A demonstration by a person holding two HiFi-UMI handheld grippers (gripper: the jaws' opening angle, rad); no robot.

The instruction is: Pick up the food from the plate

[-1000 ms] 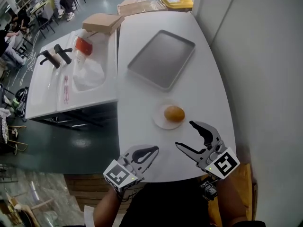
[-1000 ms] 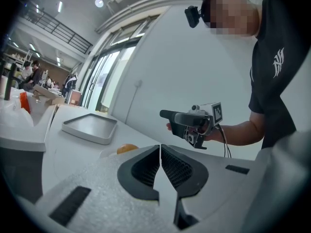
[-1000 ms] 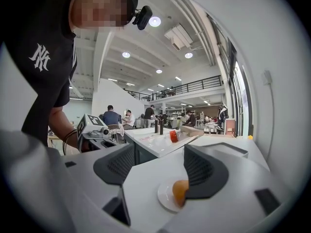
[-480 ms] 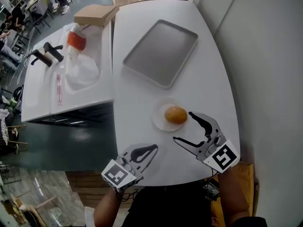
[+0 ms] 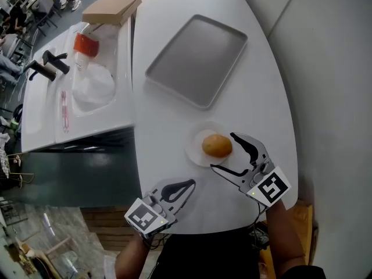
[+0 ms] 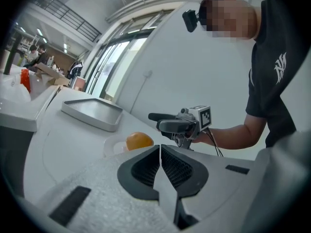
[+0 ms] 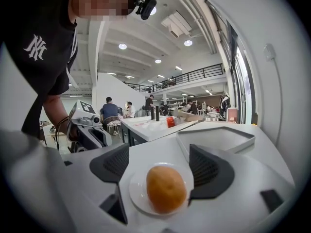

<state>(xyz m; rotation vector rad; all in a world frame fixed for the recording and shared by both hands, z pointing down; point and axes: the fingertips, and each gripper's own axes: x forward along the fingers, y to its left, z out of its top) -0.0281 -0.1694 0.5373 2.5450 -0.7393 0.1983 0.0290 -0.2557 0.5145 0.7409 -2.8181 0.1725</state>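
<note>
A round golden-brown bun (image 5: 217, 146) lies on a small white plate (image 5: 195, 151) near the front of the white table. My right gripper (image 5: 221, 151) is open, and its jaws have just been opening. They reach around the bun's near side without pressing on it. In the right gripper view the bun (image 7: 166, 188) sits on the plate (image 7: 137, 192) between the two dark pads (image 7: 115, 162). My left gripper (image 5: 189, 185) is shut and empty, low over the table's front edge, left of the plate. Its view shows the bun (image 6: 139, 141) ahead and the right gripper (image 6: 154, 121) beside it.
A grey metal tray (image 5: 197, 60) lies farther back on the table. A wall runs along the right. To the left, a lower white counter (image 5: 40, 121) holds a clear bag (image 5: 92, 86), a red-topped container (image 5: 84, 44), black tools (image 5: 43, 68) and a cardboard box (image 5: 110, 9).
My right gripper has moved forward and down to the plate, its jaws spreading wider around the bun. My left gripper has sunk a little by the table's front edge, still shut.
</note>
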